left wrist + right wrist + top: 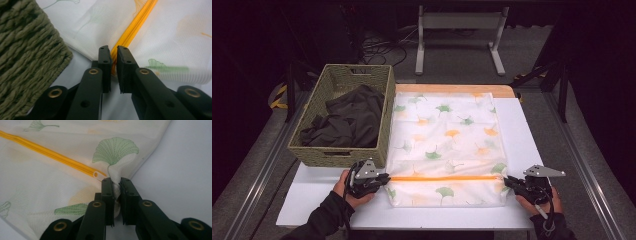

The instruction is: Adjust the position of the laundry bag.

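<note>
At the near edge of the white bench (312, 200), two grippers are held by gloved or dark-sleeved hands. The left gripper (384, 178) is set at the left end of an orange zipper (442, 177); in the left gripper view its black, ribbed jaws are seen nearly together, with the zipper's end (113, 65) lying in the narrow gap between them. Whether the tape is actually pinched cannot be made out. The right gripper (508, 181) is met at the right edge of the bag (447, 150); in the right gripper view its jaws are clamped on a bunched, twisted pinch of the white mesh (115, 187), just beside the zipper's pale end tab (98, 175).

The bag is a flat, roughly rectangular pouch of fine translucent mesh, printed with green and orange ginkgo leaves. It is spread on the middle of the bench, the zipper running straight across its near part. What it holds cannot be told through the cloth.

To its left, touching its edge, a rectangular basket (377, 145) of coarse olive woven cord is placed, with a cut-out handle. Crumpled dark clothes (347, 120) are heaped inside; single garments cannot be told apart.

Farther off, a grey metal frame (459, 35) is dimly seen on the dark floor.
</note>
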`<control>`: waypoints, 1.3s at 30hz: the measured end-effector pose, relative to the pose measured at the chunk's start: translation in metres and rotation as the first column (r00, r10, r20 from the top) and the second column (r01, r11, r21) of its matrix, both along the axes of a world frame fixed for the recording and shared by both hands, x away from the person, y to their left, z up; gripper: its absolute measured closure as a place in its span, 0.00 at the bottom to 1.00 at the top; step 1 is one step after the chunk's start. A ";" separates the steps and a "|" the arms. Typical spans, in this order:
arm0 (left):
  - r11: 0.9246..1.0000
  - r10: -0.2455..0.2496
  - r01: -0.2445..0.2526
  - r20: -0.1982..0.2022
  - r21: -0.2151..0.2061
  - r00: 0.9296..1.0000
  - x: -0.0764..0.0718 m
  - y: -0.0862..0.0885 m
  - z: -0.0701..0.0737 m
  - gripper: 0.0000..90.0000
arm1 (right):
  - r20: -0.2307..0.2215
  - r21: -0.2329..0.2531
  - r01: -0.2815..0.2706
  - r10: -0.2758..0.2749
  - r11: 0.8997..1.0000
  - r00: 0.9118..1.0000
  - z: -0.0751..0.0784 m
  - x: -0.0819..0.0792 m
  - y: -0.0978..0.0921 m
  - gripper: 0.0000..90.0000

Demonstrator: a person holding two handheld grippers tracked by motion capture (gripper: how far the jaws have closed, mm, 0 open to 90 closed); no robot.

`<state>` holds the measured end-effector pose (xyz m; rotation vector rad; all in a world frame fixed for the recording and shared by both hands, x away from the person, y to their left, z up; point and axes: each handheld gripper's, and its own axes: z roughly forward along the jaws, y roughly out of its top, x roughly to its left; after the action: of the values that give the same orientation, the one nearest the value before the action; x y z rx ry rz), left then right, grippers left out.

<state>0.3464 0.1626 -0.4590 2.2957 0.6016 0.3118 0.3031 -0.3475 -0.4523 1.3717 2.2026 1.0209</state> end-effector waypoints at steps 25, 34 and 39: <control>0.991 -0.064 0.069 0.054 -0.111 0.996 -0.013 0.003 0.014 0.44 | 0.040 0.056 -0.082 0.080 0.995 0.996 0.019 -0.008 0.010 0.93; 0.985 -0.115 0.122 0.063 -0.125 0.991 -0.014 -0.018 0.020 0.32 | 0.050 0.048 -0.081 0.078 0.996 0.996 0.021 -0.008 0.011 0.93; 0.980 -0.139 0.148 0.076 -0.132 0.987 -0.011 -0.031 0.027 0.31 | 0.054 0.046 -0.079 0.076 0.996 0.996 0.022 -0.009 0.012 0.93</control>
<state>0.3351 0.1319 -0.4318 2.1738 0.4082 0.2676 0.2943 -0.3353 -0.4305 1.2734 2.2224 1.1308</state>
